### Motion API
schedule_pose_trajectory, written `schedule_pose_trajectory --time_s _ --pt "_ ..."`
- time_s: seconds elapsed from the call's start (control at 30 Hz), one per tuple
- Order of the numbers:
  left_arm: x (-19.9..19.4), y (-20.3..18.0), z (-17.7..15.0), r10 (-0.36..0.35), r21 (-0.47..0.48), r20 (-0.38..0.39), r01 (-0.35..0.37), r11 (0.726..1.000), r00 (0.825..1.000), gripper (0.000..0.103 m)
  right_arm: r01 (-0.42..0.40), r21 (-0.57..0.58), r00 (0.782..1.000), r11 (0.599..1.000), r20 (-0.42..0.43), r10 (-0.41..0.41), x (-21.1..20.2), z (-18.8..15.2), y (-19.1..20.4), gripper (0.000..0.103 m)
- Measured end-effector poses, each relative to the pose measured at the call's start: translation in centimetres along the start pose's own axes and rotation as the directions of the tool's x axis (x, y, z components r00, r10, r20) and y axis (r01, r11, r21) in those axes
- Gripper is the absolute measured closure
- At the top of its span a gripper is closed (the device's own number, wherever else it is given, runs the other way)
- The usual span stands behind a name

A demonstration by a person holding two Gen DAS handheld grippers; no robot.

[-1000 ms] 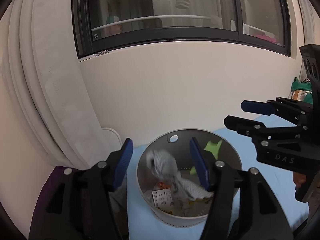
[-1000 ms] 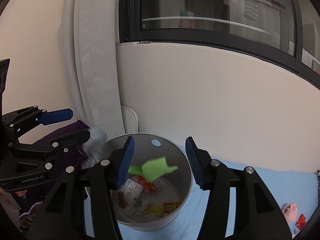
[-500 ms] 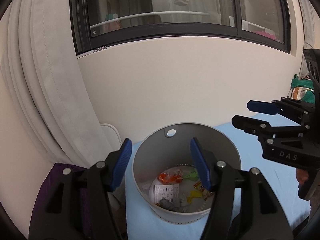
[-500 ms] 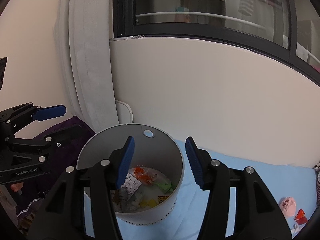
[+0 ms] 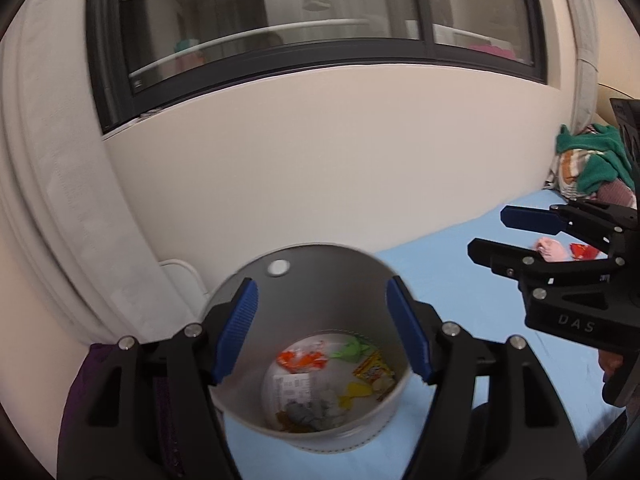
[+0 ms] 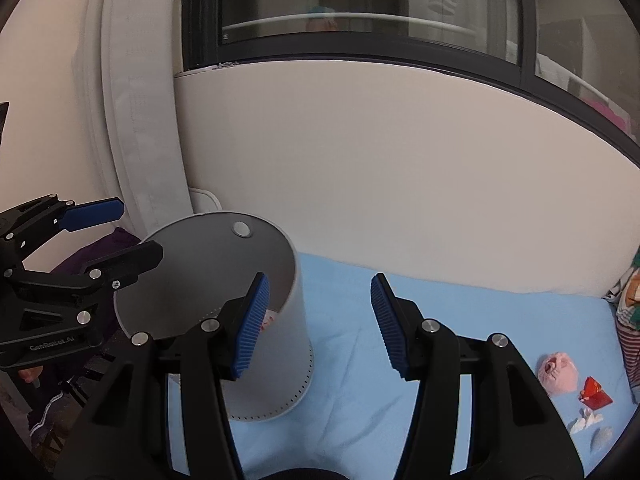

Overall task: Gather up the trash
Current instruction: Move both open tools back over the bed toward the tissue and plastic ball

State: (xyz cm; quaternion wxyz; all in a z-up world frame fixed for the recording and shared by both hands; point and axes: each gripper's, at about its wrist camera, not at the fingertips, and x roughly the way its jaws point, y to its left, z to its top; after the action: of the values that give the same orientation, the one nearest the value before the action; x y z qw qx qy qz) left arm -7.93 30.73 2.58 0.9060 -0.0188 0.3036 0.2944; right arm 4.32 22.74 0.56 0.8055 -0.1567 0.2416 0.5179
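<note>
1. Far left: purple cloth (image 6: 100, 252) heaped by the white curtain (image 6: 132, 120). If the bin gets bumped that way, trash ends up lost in it
2. Left hand-held gripper (image 5: 322, 330) hangs over the white bin (image 5: 312, 436), jaws spread with nothing between them, and they've just been opening wider. It's empty, so nothing to fumble, but its fingers sit close to the rim, so pulling out carelessly could clip it
3. The bin stands on the blue bed sheet (image 6: 460, 312) with wrappers, a receipt and a green scrap already at the bottom. Soft bedding plus a tall light bin looks like a tip-over risk to me
4. Right hand-held gripper (image 6: 320, 316) is also spread and empty, pointing just right of the bin
5. Far right on the sheet, well apart from the bin: pink crumpled tissue (image 6: 558, 372), red wrapper (image 6: 596, 394), small white scraps (image 6: 586, 420). Those light bits could slip from the pads or flutter off on the trip back
</note>
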Motion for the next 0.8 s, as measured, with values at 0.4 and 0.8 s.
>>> schedule_pose_trajectory --time_s 0.4,0.8 --pt "2.5 -11.8 1.1 -0.227 0.124 -0.012 0.226 0.966 0.974 0.036 0.238 0.168 0.971 0.957 -0.016 -0.238 -5.4 -6.3 -9.5 0.05" --pt "3.3 -28.9 1.2 -0.492 0.269 -0.067 0.49 0.829 0.868 0.036 0.53 0.368 0.841 0.764 -0.111 -0.53 -14.3 -15.8 -22.1 0.05"
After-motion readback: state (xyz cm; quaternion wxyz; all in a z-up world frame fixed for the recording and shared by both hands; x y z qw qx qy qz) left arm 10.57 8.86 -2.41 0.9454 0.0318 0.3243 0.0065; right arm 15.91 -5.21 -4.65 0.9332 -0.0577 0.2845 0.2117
